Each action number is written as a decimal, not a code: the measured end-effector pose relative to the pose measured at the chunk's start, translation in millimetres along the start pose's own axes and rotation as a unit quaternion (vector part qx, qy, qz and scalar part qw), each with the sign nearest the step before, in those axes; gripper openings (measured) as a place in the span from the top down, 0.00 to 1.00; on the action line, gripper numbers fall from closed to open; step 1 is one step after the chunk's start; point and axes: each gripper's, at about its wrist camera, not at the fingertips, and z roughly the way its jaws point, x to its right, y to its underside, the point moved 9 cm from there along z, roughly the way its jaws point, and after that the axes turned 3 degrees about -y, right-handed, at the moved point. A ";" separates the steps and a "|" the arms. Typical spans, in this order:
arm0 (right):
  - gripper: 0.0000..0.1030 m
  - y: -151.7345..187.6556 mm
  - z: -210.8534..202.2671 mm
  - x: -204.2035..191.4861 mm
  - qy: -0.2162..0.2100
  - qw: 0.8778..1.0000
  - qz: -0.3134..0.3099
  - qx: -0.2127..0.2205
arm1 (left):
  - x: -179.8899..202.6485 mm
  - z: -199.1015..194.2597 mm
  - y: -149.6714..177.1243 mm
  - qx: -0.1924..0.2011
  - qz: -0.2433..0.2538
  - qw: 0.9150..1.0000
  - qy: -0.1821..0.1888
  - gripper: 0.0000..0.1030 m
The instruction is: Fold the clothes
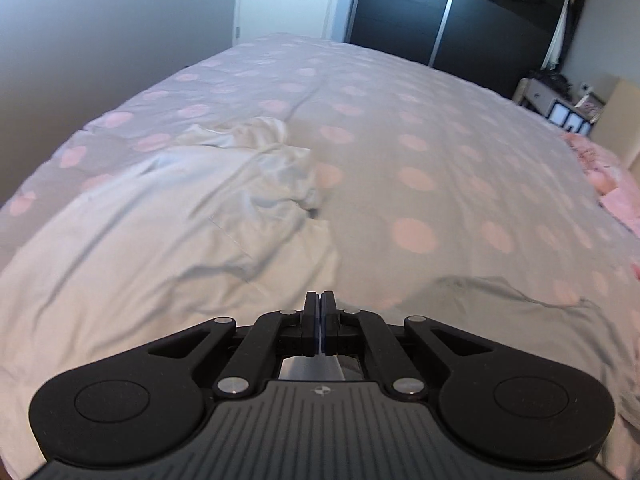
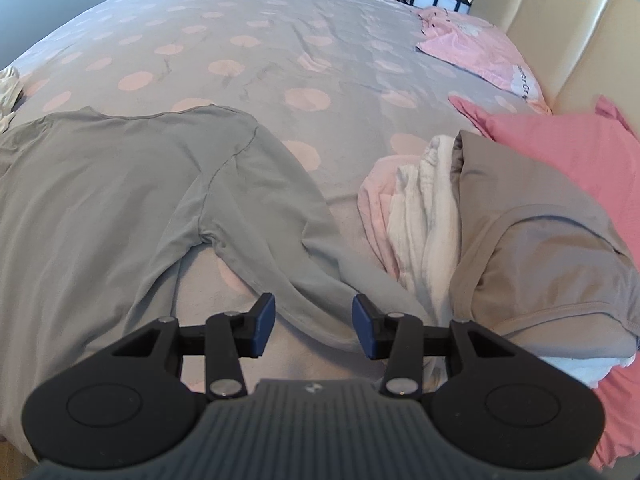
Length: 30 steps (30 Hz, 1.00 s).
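Note:
A grey long-sleeved shirt (image 2: pixel 100 200) lies spread on the dotted duvet, front side flat, neckline towards the far side. Its right sleeve (image 2: pixel 288 264) runs down and passes between the fingers of my right gripper (image 2: pixel 314 324), which stands open just over it. My left gripper (image 1: pixel 320 304) is shut low over the bed, with no cloth visible between its pads. To its right lies a grey shirt edge (image 1: pixel 520 296), and to its left a crumpled white garment (image 1: pixel 180 216).
A heap of folded and loose clothes (image 2: pixel 500 220), white, taupe and pink, lies to the right of the sleeve. A pink pillow (image 2: pixel 480 48) rests by the cream headboard (image 2: pixel 560 40). Dark wardrobe doors (image 1: pixel 440 12) stand past the bed's far edge.

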 end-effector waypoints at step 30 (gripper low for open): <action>0.54 -141.2 148.9 -0.6 -0.097 0.992 0.073 0.040 | 137.1 163.1 26.5 -0.087 0.175 0.969 0.148 0.58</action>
